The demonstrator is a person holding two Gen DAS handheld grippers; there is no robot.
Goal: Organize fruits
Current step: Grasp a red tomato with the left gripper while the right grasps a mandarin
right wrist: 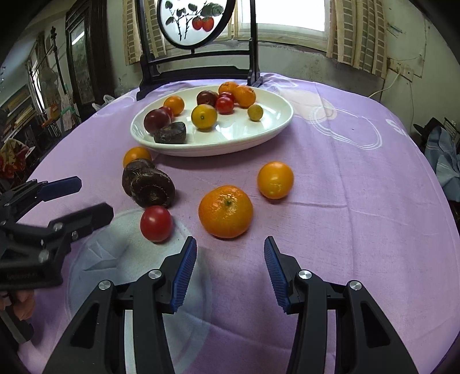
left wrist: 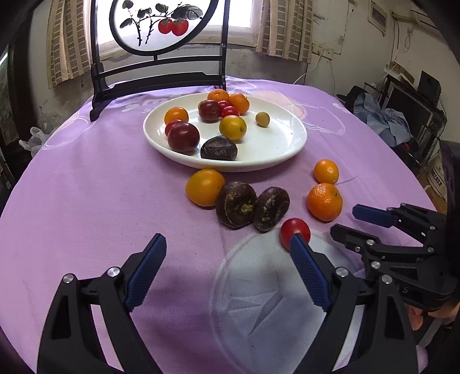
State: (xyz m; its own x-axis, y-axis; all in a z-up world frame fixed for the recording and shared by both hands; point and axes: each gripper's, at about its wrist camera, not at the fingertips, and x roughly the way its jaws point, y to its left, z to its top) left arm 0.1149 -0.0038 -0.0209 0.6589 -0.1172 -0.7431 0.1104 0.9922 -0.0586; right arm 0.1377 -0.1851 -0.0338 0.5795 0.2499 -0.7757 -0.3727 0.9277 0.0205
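Observation:
A white plate (left wrist: 276, 149) (right wrist: 270, 126) holds several fruits. Loose on the purple cloth lie a mandarin (left wrist: 325, 202) (right wrist: 225, 211), a small orange (left wrist: 326, 171) (right wrist: 275, 180), another orange (left wrist: 204, 187) (right wrist: 136, 155), two dark passion fruits (left wrist: 236, 204) (left wrist: 271, 208) (right wrist: 152, 187) and a red tomato (left wrist: 295, 230) (right wrist: 156, 223). My left gripper (left wrist: 228, 244) is open and empty, its right finger just before the tomato. My right gripper (right wrist: 230, 247) is open and empty, just short of the mandarin; it also shows in the left wrist view (left wrist: 345, 221).
A dark wooden stand with a round painted screen (left wrist: 158, 26) (right wrist: 198, 23) rises behind the plate. The round table's edge curves off on both sides. Clutter and furniture (left wrist: 402, 115) stand beyond the right edge.

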